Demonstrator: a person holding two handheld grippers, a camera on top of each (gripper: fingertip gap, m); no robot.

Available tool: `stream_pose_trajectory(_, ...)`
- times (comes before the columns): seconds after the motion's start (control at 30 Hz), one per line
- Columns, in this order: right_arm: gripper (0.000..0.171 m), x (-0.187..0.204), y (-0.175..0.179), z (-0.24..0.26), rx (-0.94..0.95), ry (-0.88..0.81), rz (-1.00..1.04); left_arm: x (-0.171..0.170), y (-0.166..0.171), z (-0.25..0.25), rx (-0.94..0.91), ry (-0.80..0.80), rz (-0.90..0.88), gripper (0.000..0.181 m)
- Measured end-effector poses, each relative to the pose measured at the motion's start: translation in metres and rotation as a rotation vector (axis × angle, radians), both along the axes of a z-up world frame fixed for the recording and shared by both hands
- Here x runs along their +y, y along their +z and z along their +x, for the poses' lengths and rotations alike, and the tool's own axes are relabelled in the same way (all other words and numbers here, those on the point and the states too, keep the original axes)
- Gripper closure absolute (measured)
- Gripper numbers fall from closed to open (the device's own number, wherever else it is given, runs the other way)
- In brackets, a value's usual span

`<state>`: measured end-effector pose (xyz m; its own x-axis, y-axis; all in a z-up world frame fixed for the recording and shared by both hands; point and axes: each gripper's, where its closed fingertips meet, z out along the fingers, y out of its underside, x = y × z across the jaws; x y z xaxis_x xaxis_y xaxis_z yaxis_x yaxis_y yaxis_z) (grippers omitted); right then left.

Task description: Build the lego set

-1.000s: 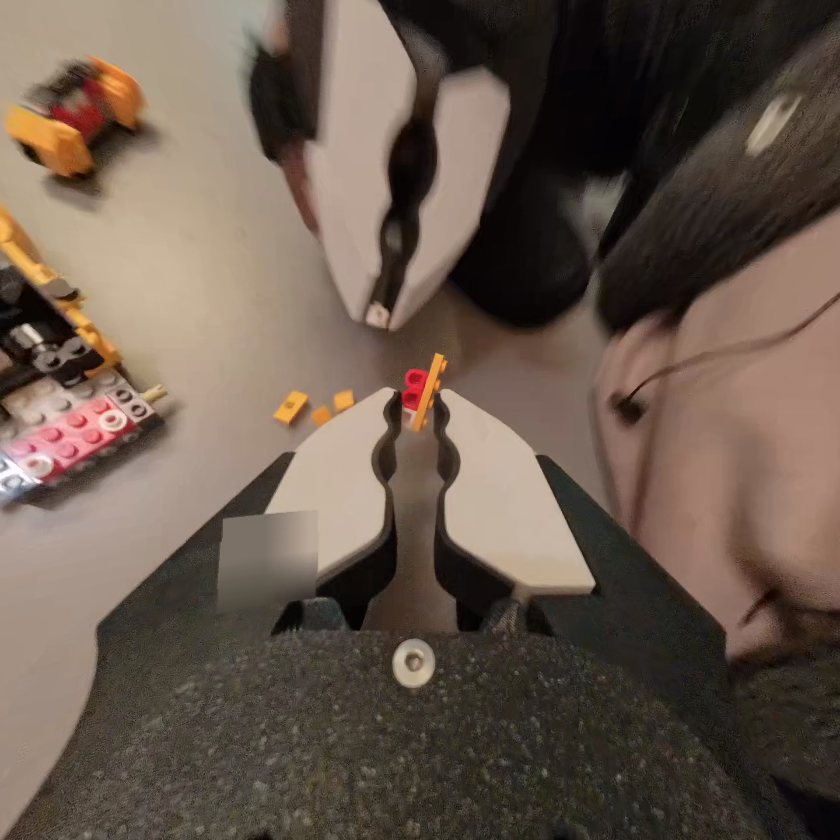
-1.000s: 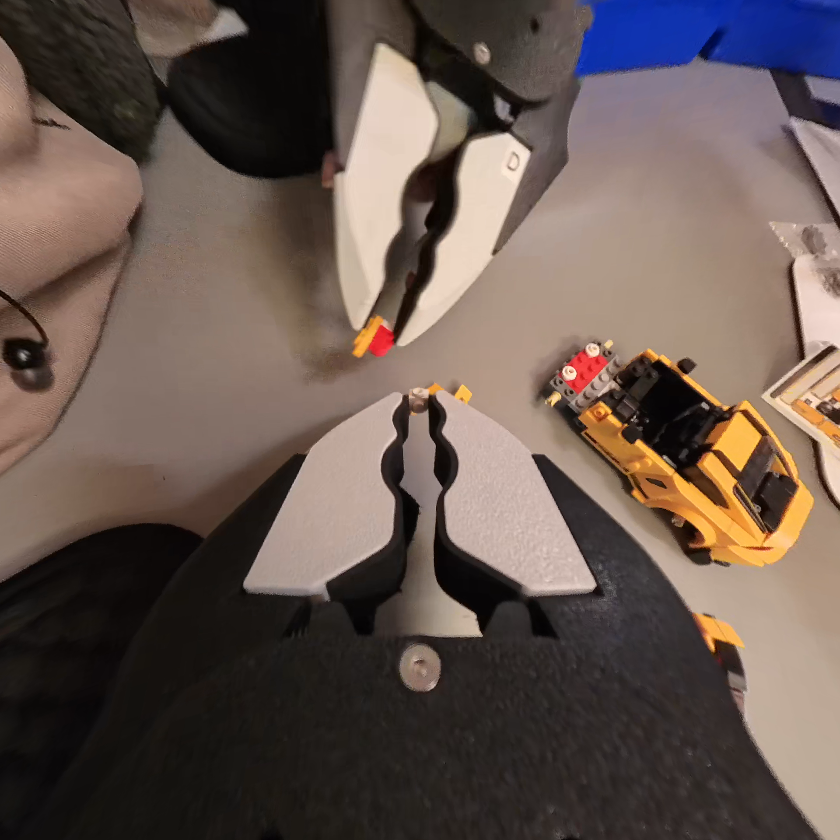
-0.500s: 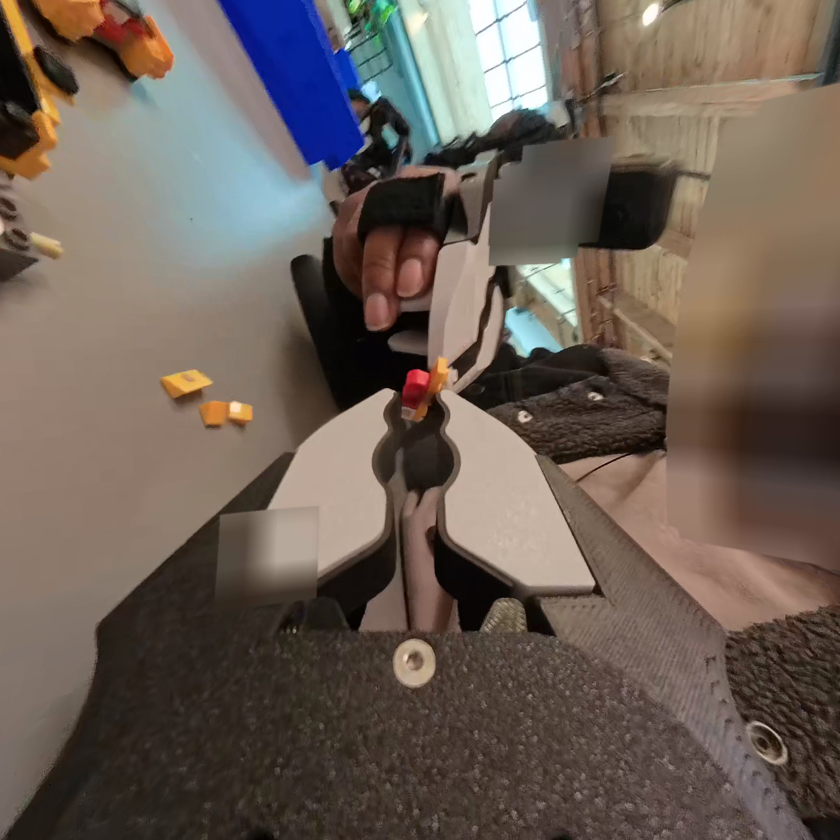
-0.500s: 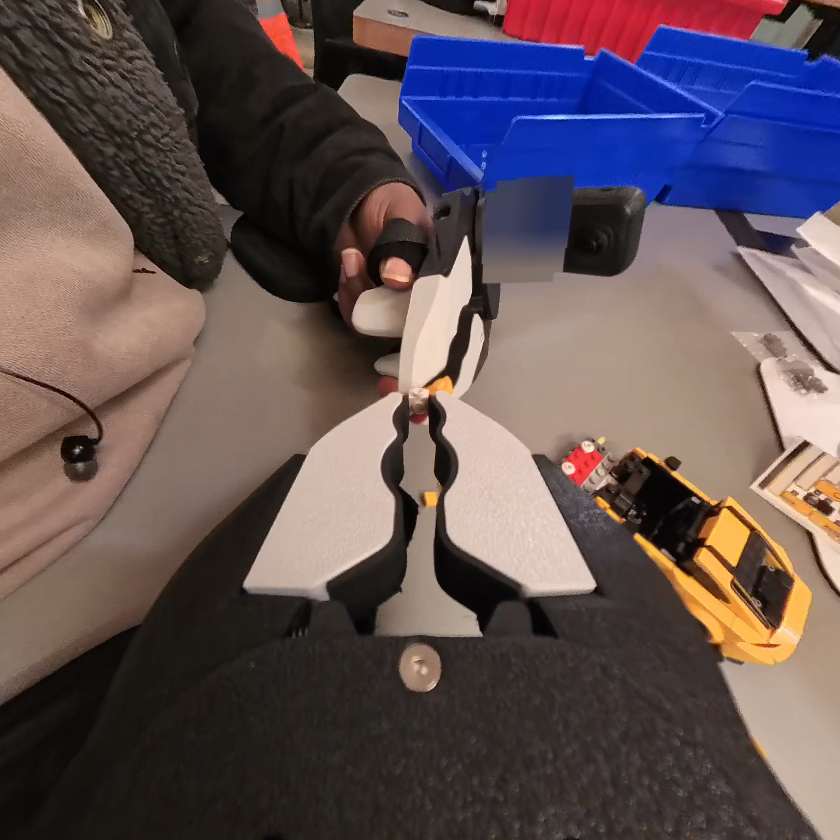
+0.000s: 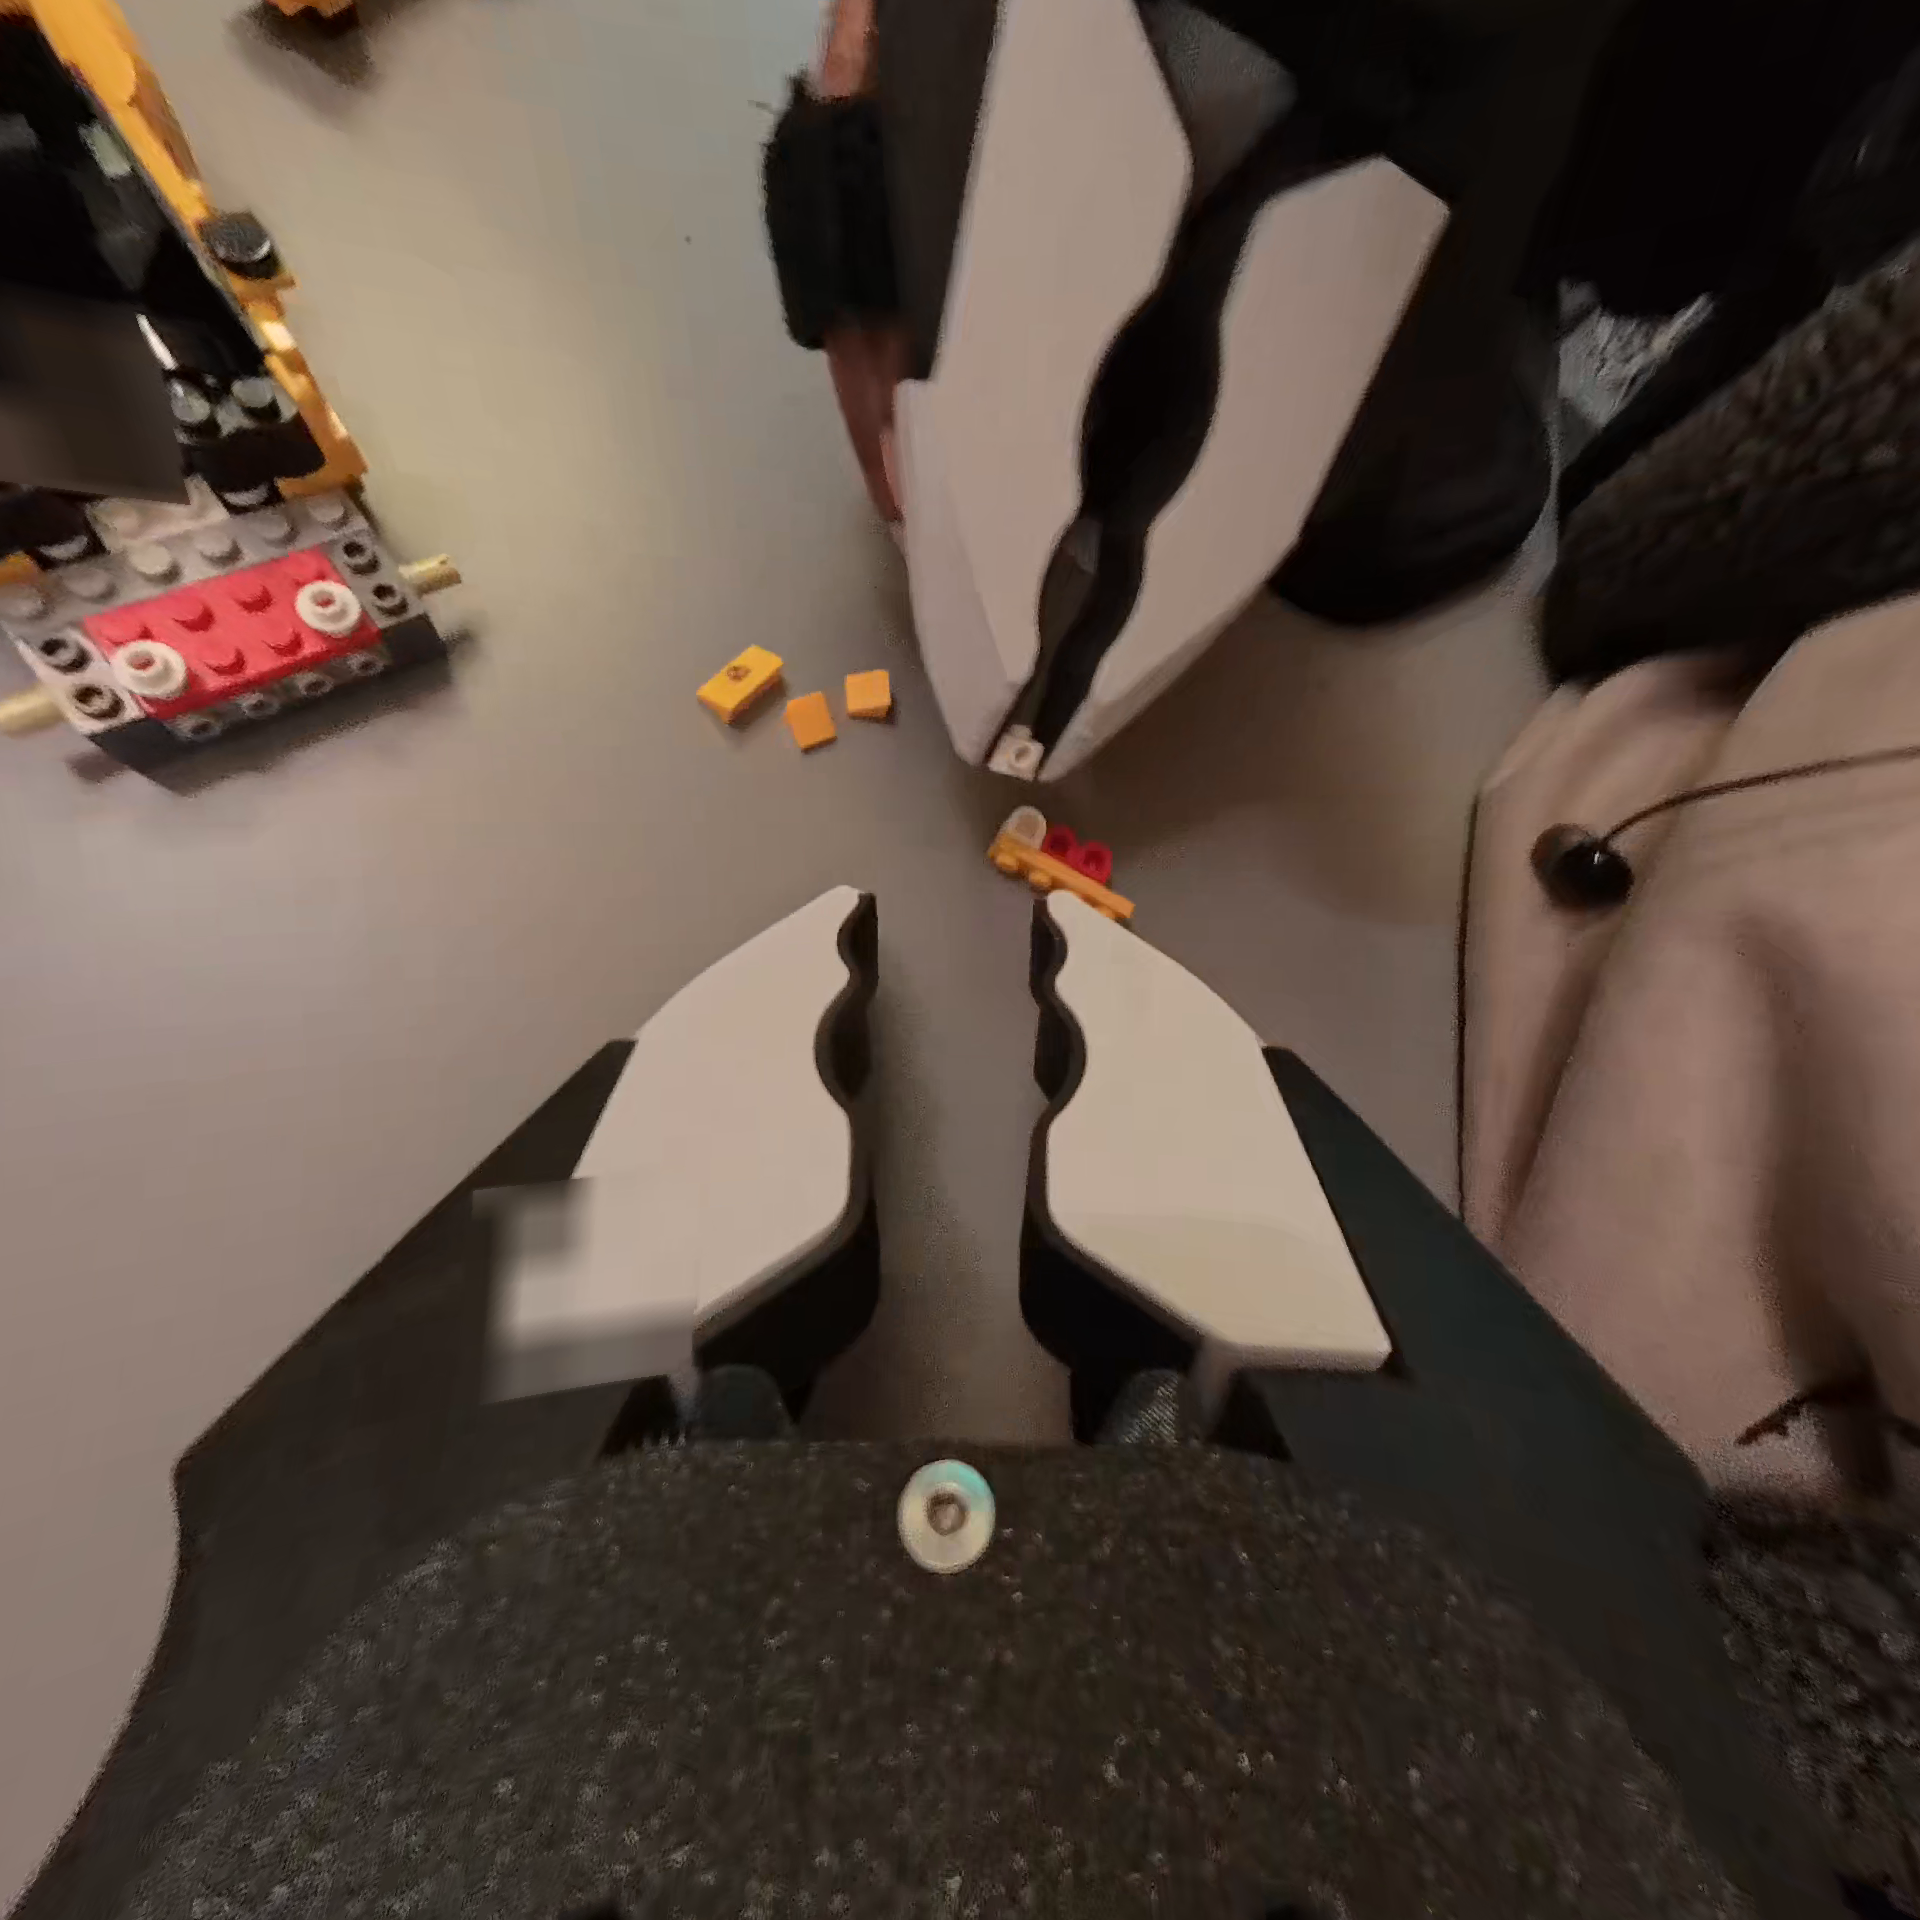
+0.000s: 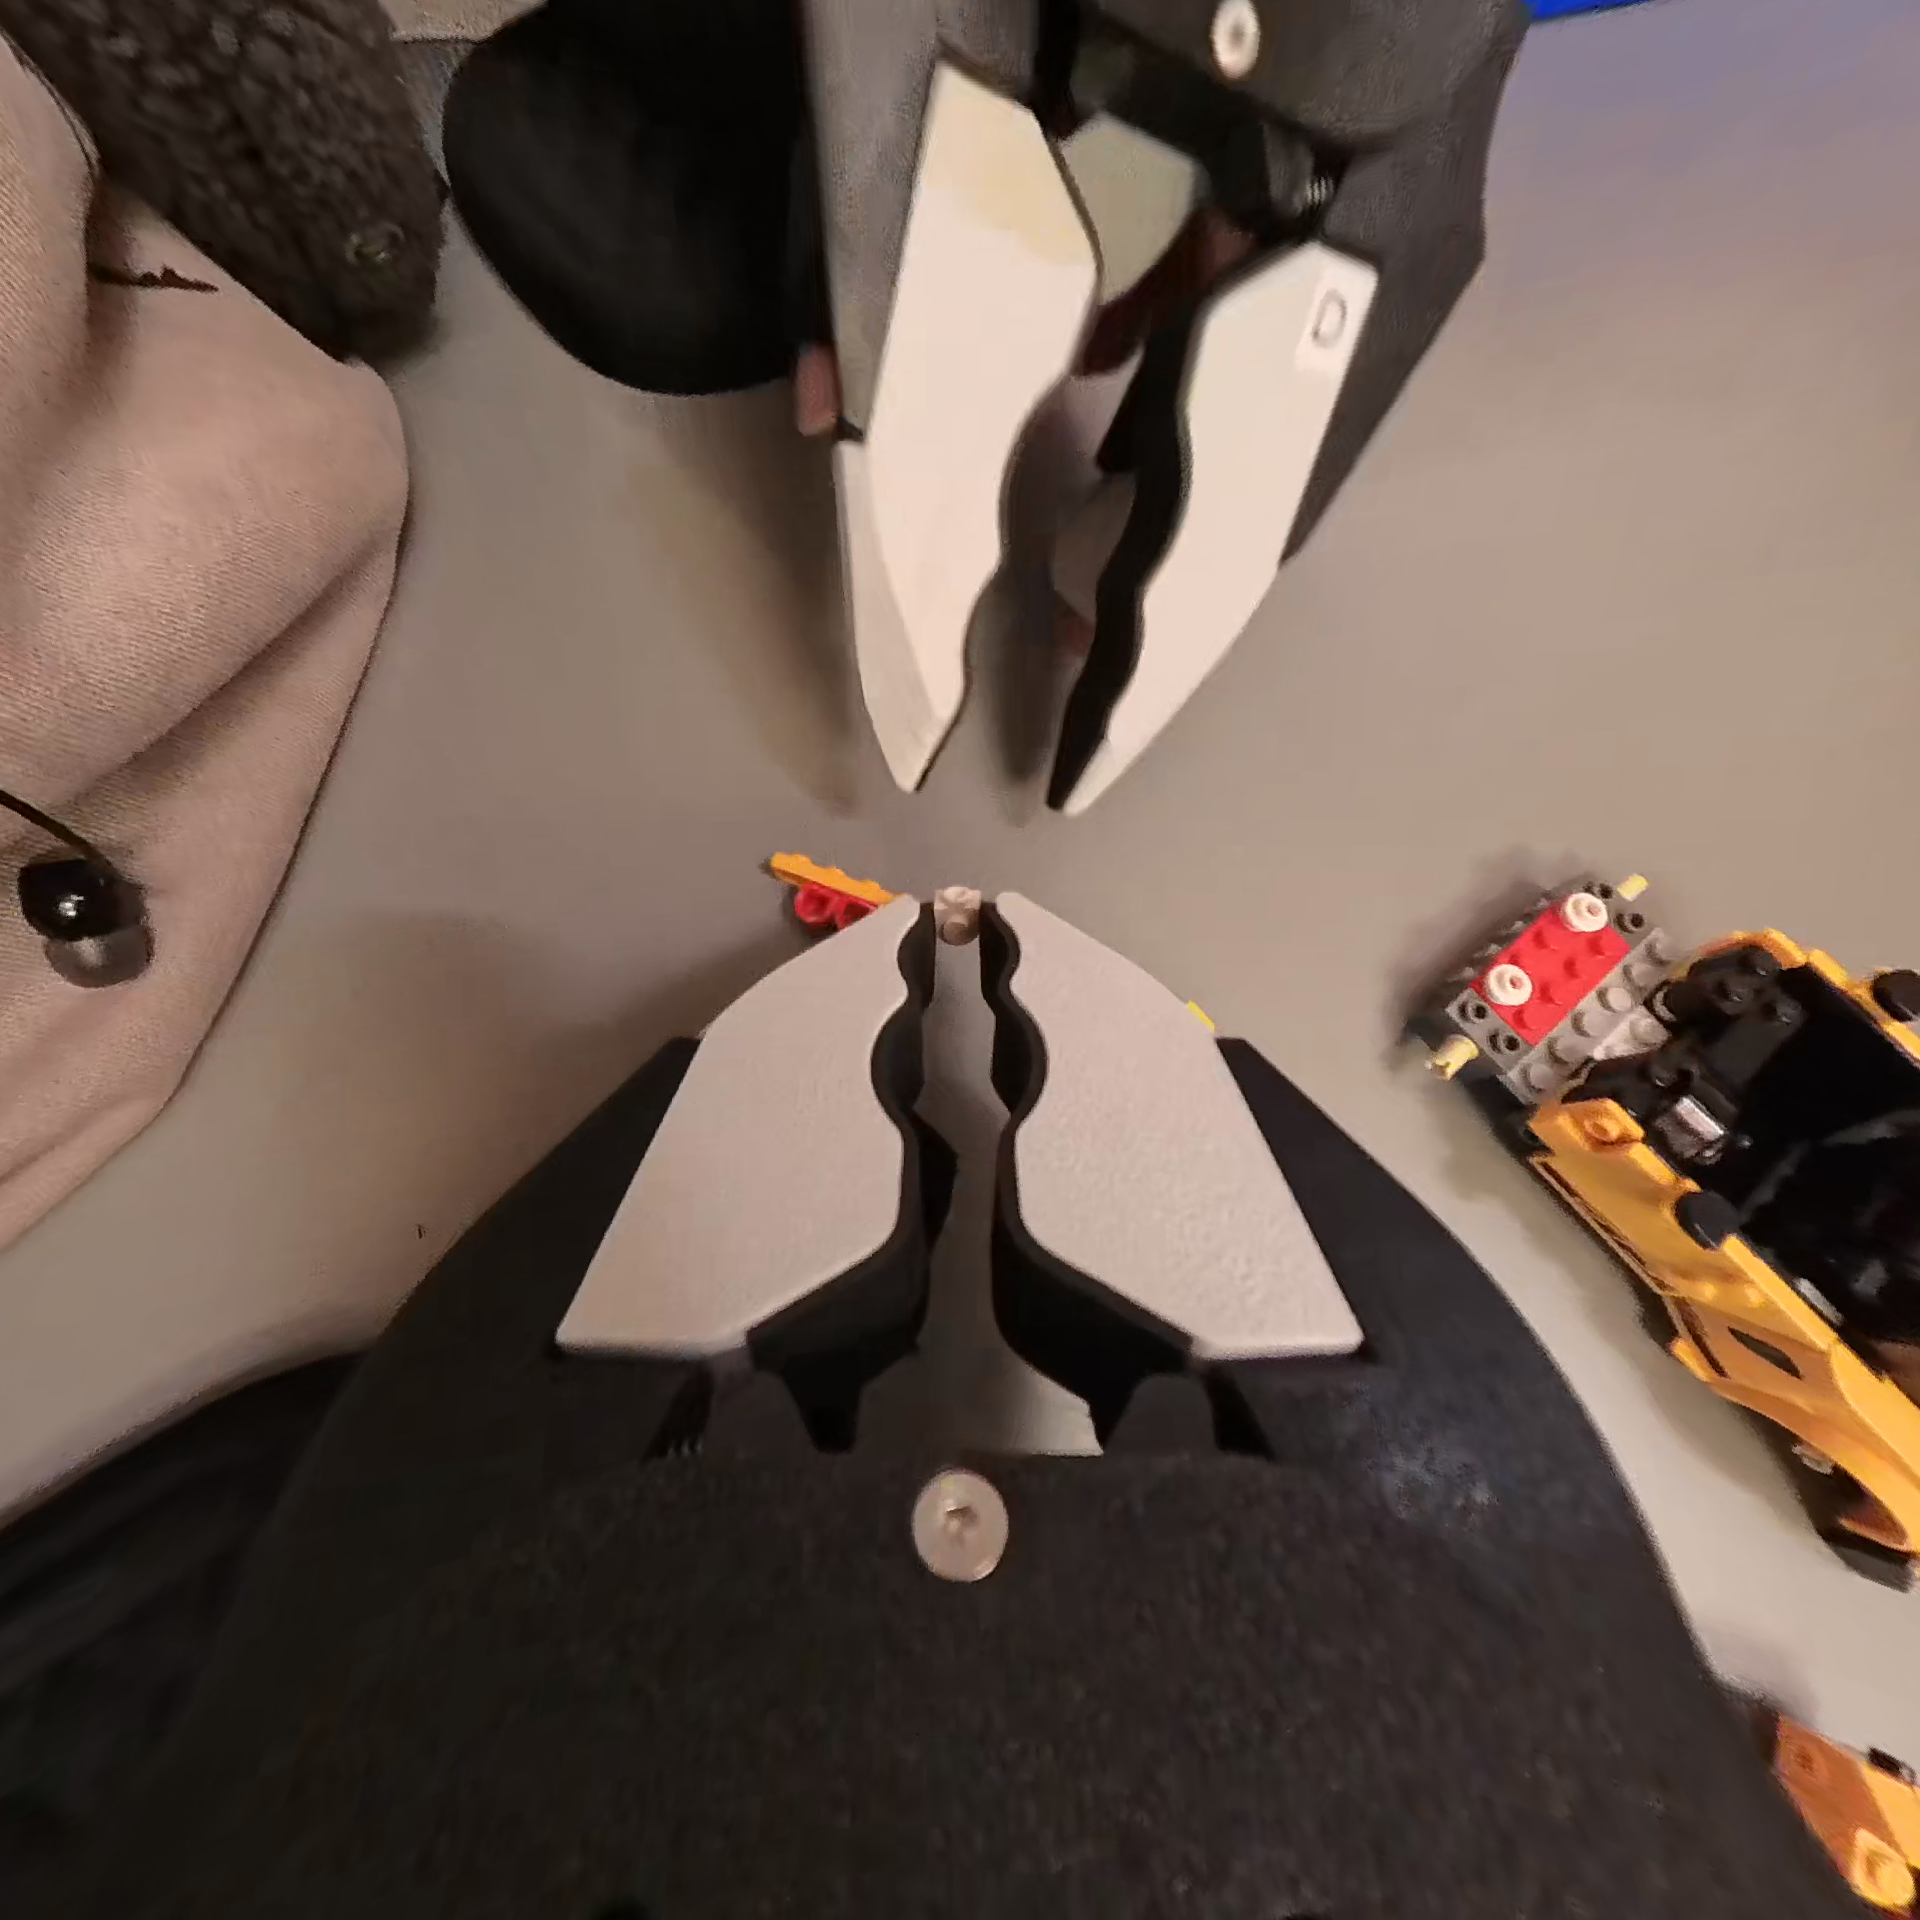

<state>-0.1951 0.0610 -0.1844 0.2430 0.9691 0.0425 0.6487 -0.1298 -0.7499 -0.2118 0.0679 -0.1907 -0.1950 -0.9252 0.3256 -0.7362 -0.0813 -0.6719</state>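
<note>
My left gripper (image 5: pixel 956 909) is open and empty just above the grey table. A small orange-and-red brick assembly (image 5: pixel 1060 857) lies on the table just ahead of its right fingertip. It also shows in the right wrist view (image 6: pixel 831 894). My right gripper (image 6: pixel 956 920) is shut on a tiny grey stud piece (image 6: pixel 956 914) and points down opposite the left gripper (image 6: pixel 987 790). In the left wrist view the right gripper (image 5: pixel 1023 753) hovers just beyond the assembly. The part-built yellow car (image 6: pixel 1662 1091) with a red plate at its end stands to the side.
Three small loose orange pieces (image 5: pixel 810 707) lie on the table between the car (image 5: pixel 208 623) and the grippers. A person's beige garment with a black cord toggle (image 5: pixel 1579 873) lies close by. Another orange part (image 6: pixel 1849 1808) sits at the lower right edge. Both grippers' tips are close together, under 4 cm apart.
My left gripper has opened and let go of the orange-and-red assembly, which now lies on the table. Both grippers have tipped back down over the table. The right still holds the grey piece.
</note>
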Motion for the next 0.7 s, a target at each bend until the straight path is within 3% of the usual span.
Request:
stream_pose_trajectory(0.17,0.163,0.009,-0.001,0.013,-0.012,-0.051,0.008,-0.018,0.006,-0.005,0.01,-0.061,0.213,0.159)
stream_pose_trajectory(0.33,0.163,0.018,-0.001,0.026,-0.019,-0.109,0.023,-0.028,0.0,0.005,0.023,-0.014,0.469,0.153)
stream_pose_trajectory(0.57,0.163,0.016,-0.002,0.039,-0.035,-0.151,0.05,-0.031,-0.01,0.002,0.124,0.167,0.474,0.154)
stream_pose_trajectory(0.7,0.163,0.005,0.003,0.037,-0.005,-0.118,0.057,-0.028,-0.017,0.001,0.16,0.197,0.495,0.175)
